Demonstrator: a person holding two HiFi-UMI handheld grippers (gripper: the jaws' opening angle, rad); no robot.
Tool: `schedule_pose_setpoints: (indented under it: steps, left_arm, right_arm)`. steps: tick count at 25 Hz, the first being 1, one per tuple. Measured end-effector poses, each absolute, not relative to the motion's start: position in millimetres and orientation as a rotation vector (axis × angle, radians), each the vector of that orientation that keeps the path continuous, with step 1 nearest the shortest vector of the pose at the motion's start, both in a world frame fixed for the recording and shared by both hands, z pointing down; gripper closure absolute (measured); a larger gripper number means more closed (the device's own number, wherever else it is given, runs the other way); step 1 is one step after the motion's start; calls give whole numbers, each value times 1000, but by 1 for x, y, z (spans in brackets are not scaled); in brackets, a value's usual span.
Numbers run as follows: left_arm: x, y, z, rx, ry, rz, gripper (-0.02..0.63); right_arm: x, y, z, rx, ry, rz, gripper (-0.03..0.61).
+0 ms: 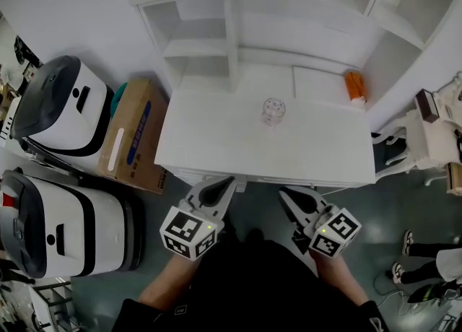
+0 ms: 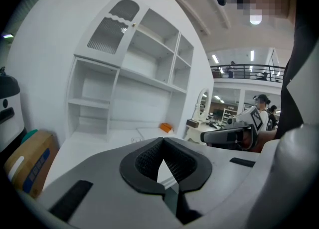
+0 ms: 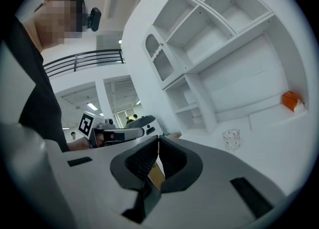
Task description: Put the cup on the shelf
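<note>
white shelving (image 1: 232, 31) fills the far side of the head view, open compartments stacked above a white desk top (image 1: 216, 146) that runs out toward the person. two bulky white-and-black machines (image 1: 61, 103) stand on the floor to the left, with a cardboard box (image 1: 133, 139) wedged between them and the desk. the left gripper (image 1: 229, 179) and the right gripper (image 1: 283, 192) hang side by side just short of the desk's near edge, both clenched with tips meeting and nothing between the jaws. a small orange object (image 1: 354, 85) sits at the back right of the desk. the cup (image 1: 273, 111), clear glass and upright, stands alone near the middle of the desk, well apart from both grippers. the task looks to be at its very start, with the reach for the cup not begun. next, one gripper probably needs to spread its jaws, travel forward over the desk and close around the cup's wall, gently, since glass can slip, before lifting it to a shelf compartment.
</note>
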State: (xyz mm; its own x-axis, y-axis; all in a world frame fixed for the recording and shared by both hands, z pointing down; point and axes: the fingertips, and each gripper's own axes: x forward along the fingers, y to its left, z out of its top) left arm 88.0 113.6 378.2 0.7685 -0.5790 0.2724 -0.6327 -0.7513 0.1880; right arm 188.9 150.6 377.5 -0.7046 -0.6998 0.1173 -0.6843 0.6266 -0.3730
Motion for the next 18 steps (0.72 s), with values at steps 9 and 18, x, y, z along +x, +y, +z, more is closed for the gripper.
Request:
schedule_pose_setpoints:
  steps: [9,18]
  left_arm:
    - [70,43,371,2758,-867,282,603]
    - [48,-9,375,2831,-731,344,603]
  right_arm:
    - [160,78,371,-1262,2758,-605,561]
    - [124,19,375,-1338,2712,-610,561]
